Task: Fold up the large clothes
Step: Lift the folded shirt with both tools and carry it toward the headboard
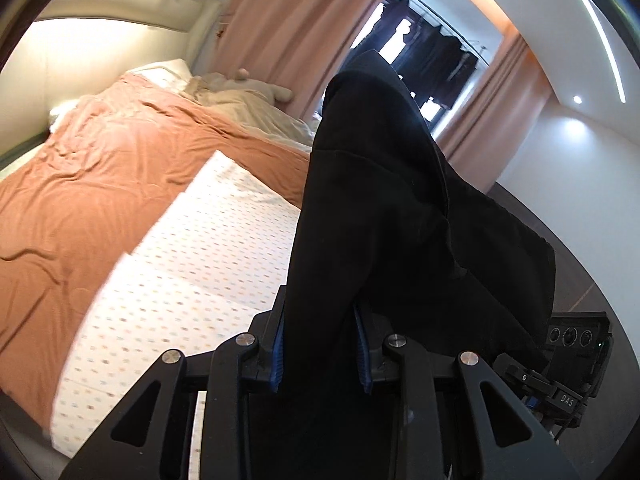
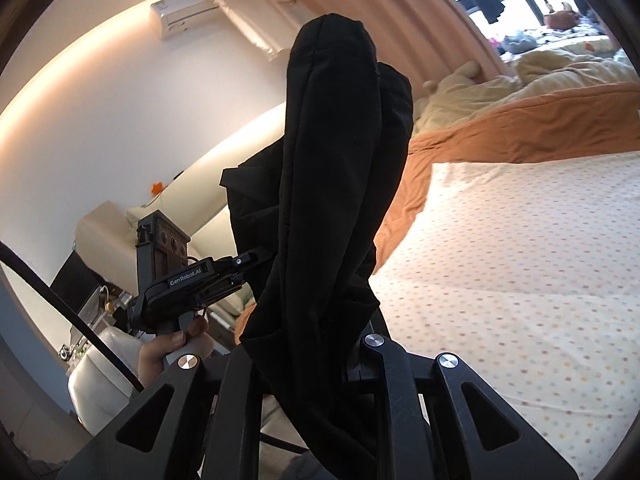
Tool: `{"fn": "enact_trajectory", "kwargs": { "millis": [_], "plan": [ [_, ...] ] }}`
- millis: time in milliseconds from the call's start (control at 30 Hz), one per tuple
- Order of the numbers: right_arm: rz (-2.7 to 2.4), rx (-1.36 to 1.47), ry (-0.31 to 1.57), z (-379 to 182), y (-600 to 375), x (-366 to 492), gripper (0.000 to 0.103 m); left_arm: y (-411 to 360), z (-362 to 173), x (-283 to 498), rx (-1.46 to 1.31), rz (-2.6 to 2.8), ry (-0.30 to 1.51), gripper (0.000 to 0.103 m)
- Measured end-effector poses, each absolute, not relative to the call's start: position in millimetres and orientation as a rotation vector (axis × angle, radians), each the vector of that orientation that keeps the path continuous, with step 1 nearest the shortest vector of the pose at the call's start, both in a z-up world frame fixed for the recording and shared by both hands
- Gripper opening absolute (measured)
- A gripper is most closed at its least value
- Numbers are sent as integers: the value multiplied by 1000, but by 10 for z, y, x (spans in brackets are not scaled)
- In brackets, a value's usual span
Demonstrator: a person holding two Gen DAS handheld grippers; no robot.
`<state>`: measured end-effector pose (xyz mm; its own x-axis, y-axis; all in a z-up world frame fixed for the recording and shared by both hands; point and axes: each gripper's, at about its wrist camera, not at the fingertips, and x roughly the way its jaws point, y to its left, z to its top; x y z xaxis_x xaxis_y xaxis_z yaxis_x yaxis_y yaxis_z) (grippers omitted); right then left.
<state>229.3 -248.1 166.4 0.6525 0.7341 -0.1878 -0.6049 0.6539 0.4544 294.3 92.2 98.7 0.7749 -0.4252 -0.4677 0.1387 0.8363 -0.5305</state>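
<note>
A large black garment (image 1: 380,184) is bunched thickly between the blue pads (image 1: 279,344) of my left gripper (image 1: 322,344), which is shut on it; the cloth rises ahead of the fingers and drapes off to the right. In the right wrist view the same black garment (image 2: 336,168) stands up in a tall fold from my right gripper (image 2: 316,360), which is shut on it, its fingertips buried in the cloth. The left gripper's body (image 2: 192,280), held by a hand (image 2: 168,352), shows at the left, close to the garment. Both grippers hold the garment in the air beside the bed.
A bed with a dotted white sheet (image 1: 192,264) and an orange blanket (image 1: 80,184) lies below and ahead. Cream bedding and a plush toy (image 1: 256,88) lie at its far end. Pink curtains (image 1: 288,20) and a window stand behind; dark floor (image 1: 576,264) is at the right.
</note>
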Motion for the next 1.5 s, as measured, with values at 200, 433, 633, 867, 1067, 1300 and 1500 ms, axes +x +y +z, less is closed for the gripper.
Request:
{"fn": "enact_trajectory", "kwargs": {
  "millis": [200,433,633,867,1067,1300,1500],
  "plan": [
    [863,316,414,1735,-1798,2728,11,1732,907,2929,-542,-248,591,29],
    [944,260,464,1802,-1002,3283,11,2552,708,2963,-585,-166,574,29],
    [1019,227,510,1768,-438,3728,11,3056,565,2987,-621,-100,582,29],
    [1114,209,561,1620,284,4038,11,3595,560,2821,-600,-8,581,29],
    [1185,200,604,1493,822,4290,11,3904,605,2792,-569,83,604,29],
    [1248,183,659,1382,1406,4495,11,4152,606,2819,-517,184,653,29],
    [1294,278,729,1169,1637,4824,11,4177,551,2991,-473,252,704,28]
  ]
}}
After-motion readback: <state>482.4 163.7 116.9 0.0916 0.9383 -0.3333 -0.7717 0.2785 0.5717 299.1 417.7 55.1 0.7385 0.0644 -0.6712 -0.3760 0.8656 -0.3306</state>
